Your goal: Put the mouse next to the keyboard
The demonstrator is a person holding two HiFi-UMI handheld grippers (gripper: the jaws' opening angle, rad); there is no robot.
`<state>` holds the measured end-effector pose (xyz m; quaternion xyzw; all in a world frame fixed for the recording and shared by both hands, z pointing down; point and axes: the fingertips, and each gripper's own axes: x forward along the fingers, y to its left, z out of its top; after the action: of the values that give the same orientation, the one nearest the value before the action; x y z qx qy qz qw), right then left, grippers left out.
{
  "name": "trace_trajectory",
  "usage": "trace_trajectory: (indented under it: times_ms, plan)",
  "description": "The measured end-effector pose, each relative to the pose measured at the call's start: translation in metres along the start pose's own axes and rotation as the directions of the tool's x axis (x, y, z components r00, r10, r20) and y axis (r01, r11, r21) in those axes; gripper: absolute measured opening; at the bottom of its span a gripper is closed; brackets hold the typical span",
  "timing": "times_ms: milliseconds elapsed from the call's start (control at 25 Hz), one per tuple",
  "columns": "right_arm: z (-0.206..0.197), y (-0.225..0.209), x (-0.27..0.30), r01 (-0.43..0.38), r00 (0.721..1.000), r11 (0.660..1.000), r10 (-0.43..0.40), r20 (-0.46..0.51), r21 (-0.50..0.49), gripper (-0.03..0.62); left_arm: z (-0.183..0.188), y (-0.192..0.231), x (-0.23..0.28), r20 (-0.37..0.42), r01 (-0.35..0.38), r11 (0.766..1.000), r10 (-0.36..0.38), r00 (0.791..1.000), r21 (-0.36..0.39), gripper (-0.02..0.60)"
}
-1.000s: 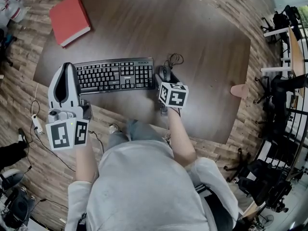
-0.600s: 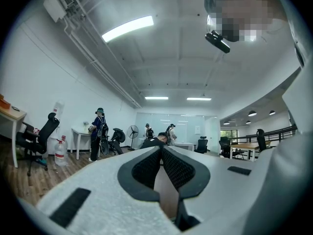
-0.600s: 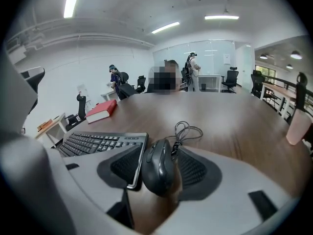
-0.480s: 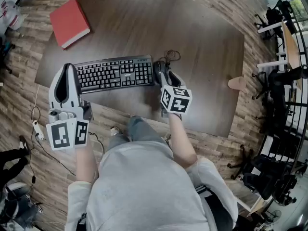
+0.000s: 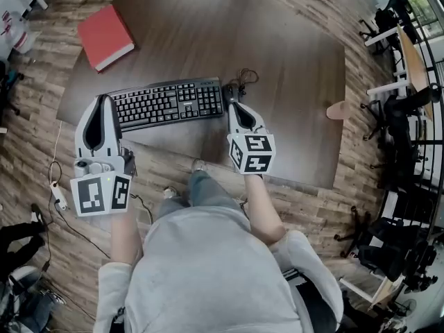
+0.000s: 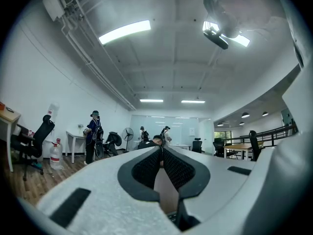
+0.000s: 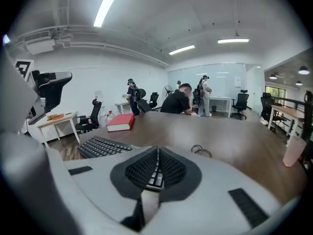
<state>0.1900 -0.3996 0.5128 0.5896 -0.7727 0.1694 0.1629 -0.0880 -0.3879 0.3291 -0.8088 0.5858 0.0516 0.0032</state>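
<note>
The black keyboard [image 5: 166, 103] lies on the dark wooden table [image 5: 284, 47]. A dark mouse [image 5: 229, 91] sits just off its right end, largely covered by my right gripper [image 5: 232, 105]; its coiled cable [image 5: 247, 76] lies behind. My right gripper's jaws have just been closing and stand shut with nothing between them, lifted off the mouse. In the right gripper view the shut jaws [image 7: 157, 152] point over the keyboard [image 7: 102, 147] and cable [image 7: 201, 151]; the mouse is hidden there. My left gripper [image 5: 104, 99] hovers shut and empty at the keyboard's left end, pointing level [image 6: 161, 150].
A red book [image 5: 105, 37] lies at the table's far left corner. A beige cup [image 5: 338, 109] stands at the right edge. Office chairs [image 5: 409, 116] crowd the right side. A power strip [image 5: 59, 196] and cables lie on the floor at left. People stand far off.
My right gripper has drawn back toward the person and risen off the mouse, its jaws going from open around the mouse to shut. The left gripper drifted slightly forward.
</note>
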Motion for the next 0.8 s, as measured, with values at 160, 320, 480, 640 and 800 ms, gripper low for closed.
trace_trajectory:
  times_ms: [160, 320, 480, 640, 800]
  plan:
    - [0.014, 0.018, -0.019, -0.009, 0.999, 1.000, 0.010, 0.053, -0.024, 0.019, 0.004, -0.001, -0.015, 0.001, 0.021, 1.000, -0.021, 1.000, 0.007, 0.023]
    - [0.030, 0.033, -0.040, -0.023, 0.993, 0.999, 0.026, 0.111, -0.030, 0.020, 0.010, -0.004, -0.029, 0.007, 0.040, 0.999, -0.040, 0.999, 0.011, 0.023]
    - [0.045, 0.042, -0.061, -0.018, 0.986, 0.999, 0.025, 0.164, -0.046, 0.020, 0.015, -0.006, -0.041, 0.016, 0.054, 0.998, -0.054, 0.998, 0.014, 0.023]
    - [0.055, 0.051, -0.079, -0.005, 0.980, 0.998, 0.018, 0.200, -0.068, 0.020, 0.020, -0.006, -0.053, 0.019, 0.064, 0.998, -0.064, 0.998, 0.017, 0.023]
    - [0.062, 0.061, -0.097, 0.003, 0.972, 0.998, 0.012, 0.233, -0.063, 0.020, 0.025, -0.005, -0.068, 0.027, 0.068, 0.997, -0.069, 0.997, 0.023, 0.023]
